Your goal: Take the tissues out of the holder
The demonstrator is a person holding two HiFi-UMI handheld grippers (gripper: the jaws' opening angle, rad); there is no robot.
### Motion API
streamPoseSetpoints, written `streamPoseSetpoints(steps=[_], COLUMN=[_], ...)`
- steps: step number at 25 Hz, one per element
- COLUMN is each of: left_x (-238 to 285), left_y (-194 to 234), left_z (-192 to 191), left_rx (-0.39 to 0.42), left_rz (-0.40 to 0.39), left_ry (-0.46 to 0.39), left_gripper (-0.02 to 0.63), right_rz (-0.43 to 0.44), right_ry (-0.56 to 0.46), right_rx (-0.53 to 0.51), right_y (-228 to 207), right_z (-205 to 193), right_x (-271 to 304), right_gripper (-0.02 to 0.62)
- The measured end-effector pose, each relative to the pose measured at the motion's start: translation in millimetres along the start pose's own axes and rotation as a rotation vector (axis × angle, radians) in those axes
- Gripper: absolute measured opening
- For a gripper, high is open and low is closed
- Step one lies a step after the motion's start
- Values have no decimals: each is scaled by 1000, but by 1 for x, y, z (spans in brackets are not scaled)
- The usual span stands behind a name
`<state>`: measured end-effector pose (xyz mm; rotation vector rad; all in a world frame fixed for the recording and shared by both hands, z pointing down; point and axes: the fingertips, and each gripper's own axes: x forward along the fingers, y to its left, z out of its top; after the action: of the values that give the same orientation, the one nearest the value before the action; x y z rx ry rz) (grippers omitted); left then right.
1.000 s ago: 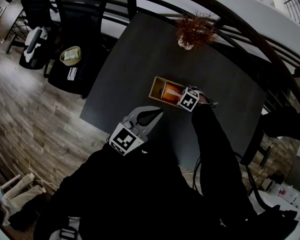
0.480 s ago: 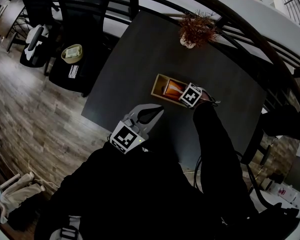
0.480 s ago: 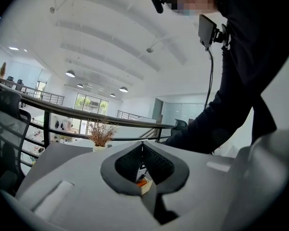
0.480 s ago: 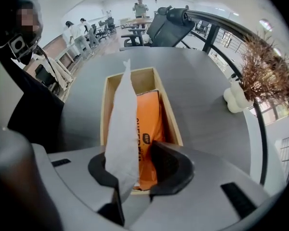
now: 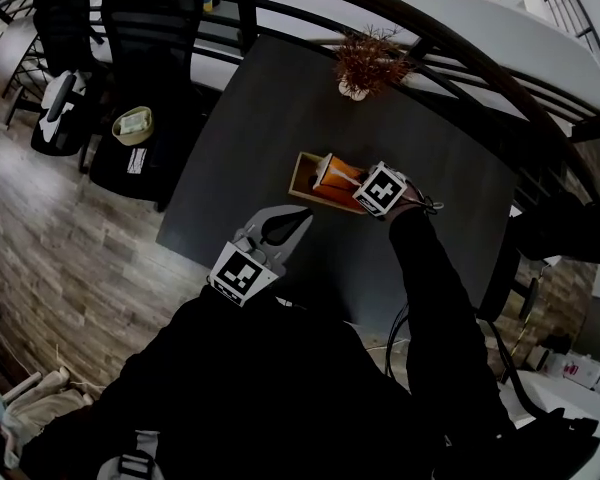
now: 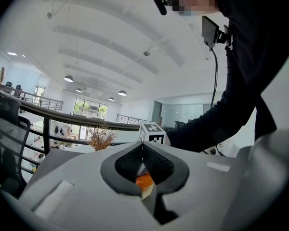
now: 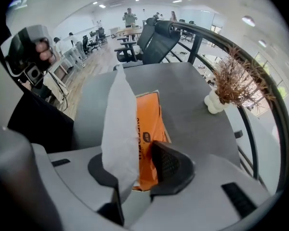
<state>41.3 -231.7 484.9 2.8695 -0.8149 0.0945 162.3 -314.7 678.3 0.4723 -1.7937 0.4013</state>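
Visibly, holder (image 5: pixel 299 175) holds orange pack (image 5: pixel 343 176) with tissue (image 7: pixel 119 124) upright.

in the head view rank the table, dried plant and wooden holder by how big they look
1. table, by far the largest
2-3. dried plant and wooden holder look about alike; the holder is partly hidden, so I won't rank them.

Orange tissue pkg (image 7: pixel 149 119) w/ dark print, illegible.
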Motion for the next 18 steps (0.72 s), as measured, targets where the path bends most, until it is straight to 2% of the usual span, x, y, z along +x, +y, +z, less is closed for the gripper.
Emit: streamPoseSetpoints(steps=[7,14,18], left_x=[5,13,14], left_y=[-7,-20,-29], left_z=[10,16,16], left_rx=[25,32,42], left_rz=[-12,-28,-42], left_ry=[-17,-20,-13], left_gripper=[6,6,6], right_rz=[45,94,122], right_ry=[-76,-60,-29], right_rx=[77,31,32], right_y=[44,113,135], right_z=[-14,-38,-52], right_x=[-45,-23,3], right_gripper=[133,138,140])
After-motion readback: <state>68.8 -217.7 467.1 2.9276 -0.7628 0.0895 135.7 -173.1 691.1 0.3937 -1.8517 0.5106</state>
